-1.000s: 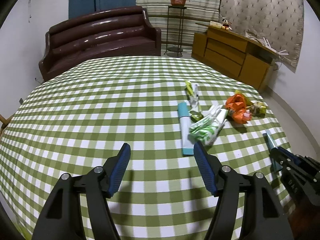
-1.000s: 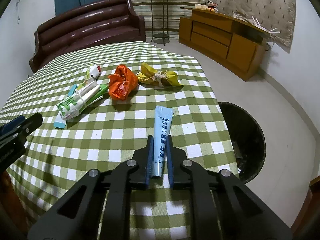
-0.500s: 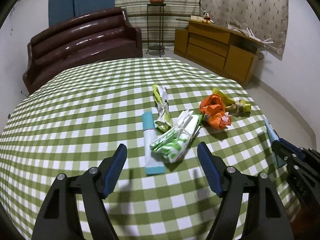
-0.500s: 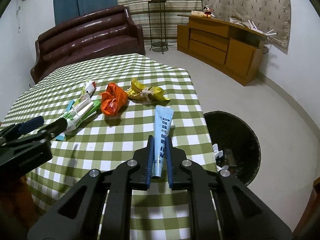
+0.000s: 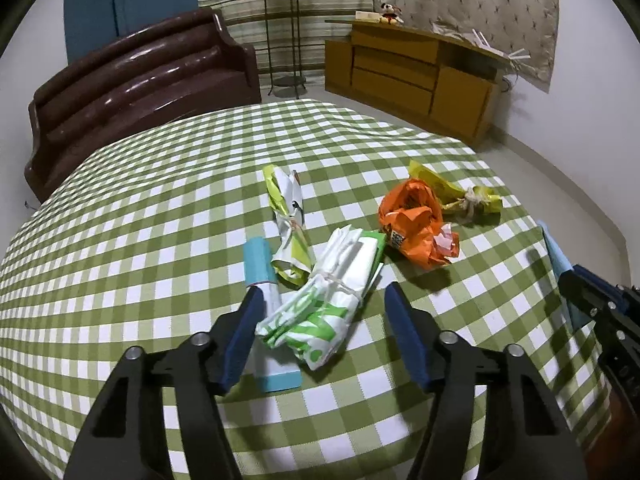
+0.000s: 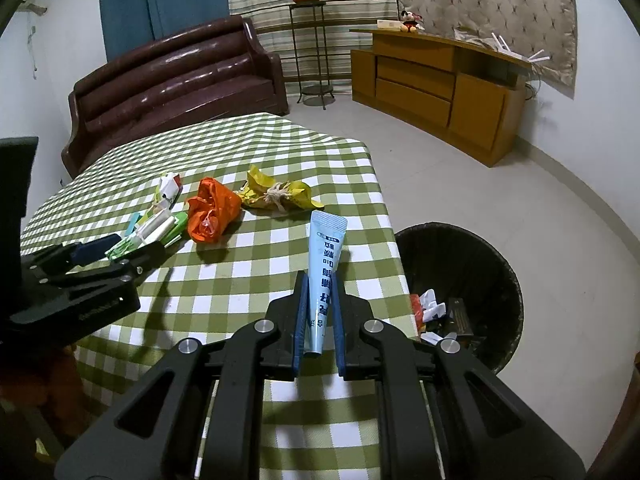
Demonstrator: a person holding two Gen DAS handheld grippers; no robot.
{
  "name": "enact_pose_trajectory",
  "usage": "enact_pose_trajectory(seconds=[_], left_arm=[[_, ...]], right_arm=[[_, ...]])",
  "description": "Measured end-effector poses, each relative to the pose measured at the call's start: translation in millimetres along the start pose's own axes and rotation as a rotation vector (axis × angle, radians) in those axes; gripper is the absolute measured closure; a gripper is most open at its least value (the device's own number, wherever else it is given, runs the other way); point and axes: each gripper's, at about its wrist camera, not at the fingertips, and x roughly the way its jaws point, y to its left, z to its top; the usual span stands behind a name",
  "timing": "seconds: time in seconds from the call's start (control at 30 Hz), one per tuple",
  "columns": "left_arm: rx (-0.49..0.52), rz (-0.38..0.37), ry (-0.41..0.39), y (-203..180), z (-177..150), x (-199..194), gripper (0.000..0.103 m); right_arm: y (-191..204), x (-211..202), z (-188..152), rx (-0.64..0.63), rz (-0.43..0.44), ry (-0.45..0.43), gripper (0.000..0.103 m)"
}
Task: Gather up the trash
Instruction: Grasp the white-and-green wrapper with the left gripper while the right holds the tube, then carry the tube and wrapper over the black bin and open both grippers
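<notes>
1. Holding the blue tube (image 6: 326,264), your right gripper (image 6: 318,320) pinches it tight near its lower end. The tube sticks up at the middle of the right wrist picture.
2. The black bin (image 6: 492,264) sits on the floor at the right of that picture, just beside the checked table (image 6: 256,280).
3. Your left gripper (image 5: 324,332) is half wide and closing. The green and white wrapper (image 5: 324,308) lies between its fingers, low in the middle of the left wrist picture, but the pads do not press it yet.
4. The wrapper looks light, soft and crinkly. Grab it at the tied middle, where it is thickest.
5. A teal box (image 5: 272,320) lies touching the left finger. Try not to pinch it too.
</notes>
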Motion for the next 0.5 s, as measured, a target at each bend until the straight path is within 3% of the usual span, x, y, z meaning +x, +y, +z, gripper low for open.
enact_pose_trajectory(seconds=[0.3,0.5], left_arm=[[0.045,-0.007,0.002,-14.0,0.1,4.6,0.073],[0.048,0.000,-0.018,-18.3,-4.6,-1.1,0.073]], right_arm=[[-2.0,2.3,-1.4,0.005,0.007,0.002,0.091],[-2.7,-2.3,-3.8,0.001,0.013,-0.013,0.091]])
